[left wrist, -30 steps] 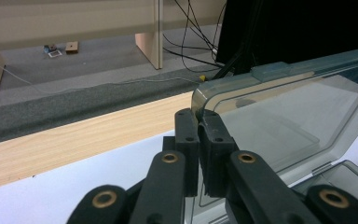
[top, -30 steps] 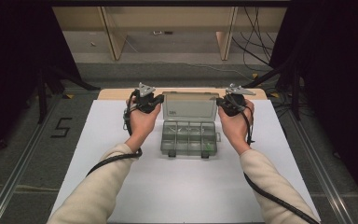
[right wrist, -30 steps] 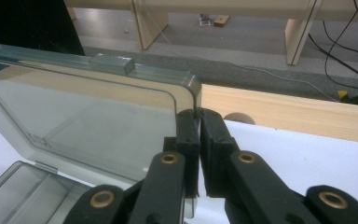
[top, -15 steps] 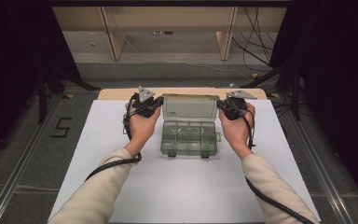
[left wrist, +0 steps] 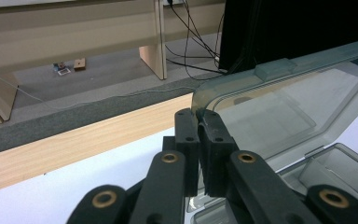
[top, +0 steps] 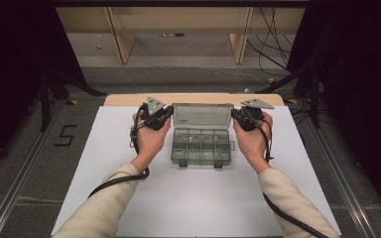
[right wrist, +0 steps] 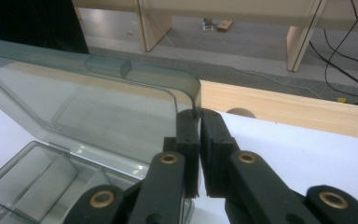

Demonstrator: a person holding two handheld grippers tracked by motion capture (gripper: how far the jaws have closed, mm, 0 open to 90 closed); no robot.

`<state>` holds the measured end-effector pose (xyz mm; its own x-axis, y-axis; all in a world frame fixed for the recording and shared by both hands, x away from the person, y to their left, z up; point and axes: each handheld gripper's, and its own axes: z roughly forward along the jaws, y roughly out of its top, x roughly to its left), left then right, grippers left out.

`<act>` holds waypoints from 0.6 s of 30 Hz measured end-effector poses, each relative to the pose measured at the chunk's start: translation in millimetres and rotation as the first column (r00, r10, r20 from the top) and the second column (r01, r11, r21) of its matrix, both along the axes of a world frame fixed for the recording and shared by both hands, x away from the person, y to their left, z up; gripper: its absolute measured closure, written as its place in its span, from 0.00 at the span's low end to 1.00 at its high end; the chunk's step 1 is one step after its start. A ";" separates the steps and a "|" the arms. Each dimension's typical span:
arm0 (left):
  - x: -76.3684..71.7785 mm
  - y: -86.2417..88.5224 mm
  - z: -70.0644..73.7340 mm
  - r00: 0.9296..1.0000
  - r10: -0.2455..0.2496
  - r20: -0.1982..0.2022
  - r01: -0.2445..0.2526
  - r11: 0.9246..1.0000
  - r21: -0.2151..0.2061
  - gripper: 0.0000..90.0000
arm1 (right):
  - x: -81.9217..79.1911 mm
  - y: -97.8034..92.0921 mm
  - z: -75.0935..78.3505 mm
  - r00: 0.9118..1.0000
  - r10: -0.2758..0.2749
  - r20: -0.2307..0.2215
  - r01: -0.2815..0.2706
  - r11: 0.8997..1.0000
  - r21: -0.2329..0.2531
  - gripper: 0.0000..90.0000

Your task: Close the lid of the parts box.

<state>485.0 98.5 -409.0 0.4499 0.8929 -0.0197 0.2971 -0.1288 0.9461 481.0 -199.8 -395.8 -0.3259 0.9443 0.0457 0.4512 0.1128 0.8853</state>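
Observation:
A clear grey plastic compartment box (top: pixel 201 147) lies in the middle of the white table sheet with its lid (top: pixel 202 116) raised and tilted back. My left gripper (top: pixel 167 112) is shut on the lid's left edge; in the left gripper view (left wrist: pixel 198 122) its jaws pinch the lid's rounded corner (left wrist: pixel 209 93). At the other side, my right gripper (top: pixel 234 115) is shut on the lid's right edge, and the right gripper view (right wrist: pixel 199 119) has the jaws clamped on that corner (right wrist: pixel 191 91). The open tray's compartments (right wrist: pixel 32 179) lie below the lid.
The white sheet (top: pixel 198 198) covers a wooden table whose far edge (top: pixel 129 99) lies just behind the box. Beyond it are grey floor, wooden furniture legs (top: pixel 121 39) and loose cables (top: pixel 273 44). Black stands flank both sides.
Both grippers have stayed clamped on the lid's side edges while swinging it further back; the hands have shifted only slightly.

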 end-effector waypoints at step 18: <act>-13.0 0.8 -4.2 1.000 -0.011 0.029 0.011 1.000 0.023 0.96 | -10.5 -0.5 -2.3 1.000 0.007 0.009 -0.007 1.000 -0.013 0.97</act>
<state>472.0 99.3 -413.2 0.4598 0.8879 0.0144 0.2675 -0.1539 0.9512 470.5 -200.4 -398.0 -0.3325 0.9426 0.0300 0.4422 0.1277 0.8878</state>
